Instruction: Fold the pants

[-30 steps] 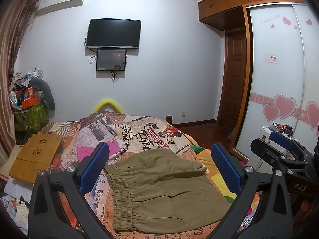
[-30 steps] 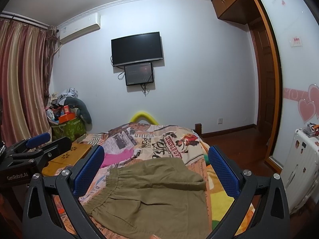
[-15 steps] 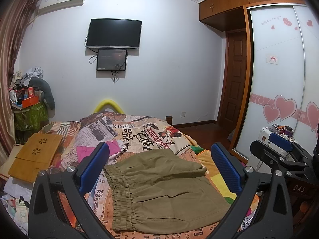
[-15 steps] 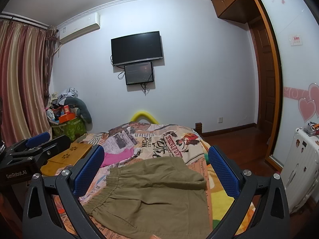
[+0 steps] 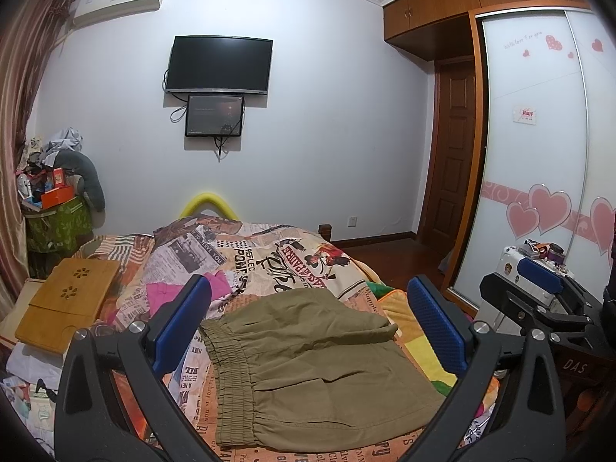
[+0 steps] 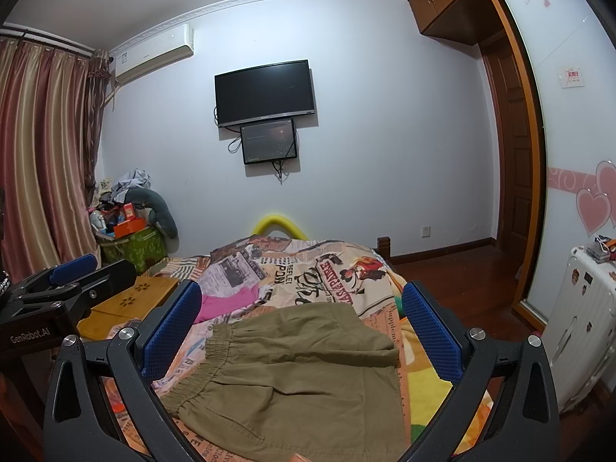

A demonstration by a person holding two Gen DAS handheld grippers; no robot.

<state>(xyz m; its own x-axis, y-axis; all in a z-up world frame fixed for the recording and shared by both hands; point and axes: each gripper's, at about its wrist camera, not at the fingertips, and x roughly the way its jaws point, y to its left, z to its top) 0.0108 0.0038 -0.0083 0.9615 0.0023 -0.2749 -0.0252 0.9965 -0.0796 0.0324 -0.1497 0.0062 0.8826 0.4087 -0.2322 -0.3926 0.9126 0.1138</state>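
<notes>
Pants: olive-khaki pants [image 5: 308,362] are laid on the bedspread [image 5: 269,265], elastic waistband [image 5: 227,377] to the left, leg ends to the right; the same pants [image 6: 292,381] are seen from the right wrist.
Done so far: the garment appears already folded at least once, since a top layer with its own edge is seen lying across the lower one; this is judged, not certain.
Left to do: a further fold, waistband toward leg ends, is probably still wanted; no cloth is lifted.
Left gripper: the left gripper [image 5: 308,327] is held spread wide above the pants, nothing between the blue pads.
Right gripper: the right gripper [image 6: 300,331] is likewise spread apart and empty, clear of the cloth.
Surface: a bed covered by a newspaper-print spread, with a pink cloth [image 5: 173,292] and a wooden lap tray [image 5: 65,300] at its left.
Room: a wall television [image 5: 219,65], an air conditioner [image 5: 115,0], a heart-patterned wardrobe door [image 5: 539,192] and a white suitcase [image 6: 577,319] are seen.
</notes>
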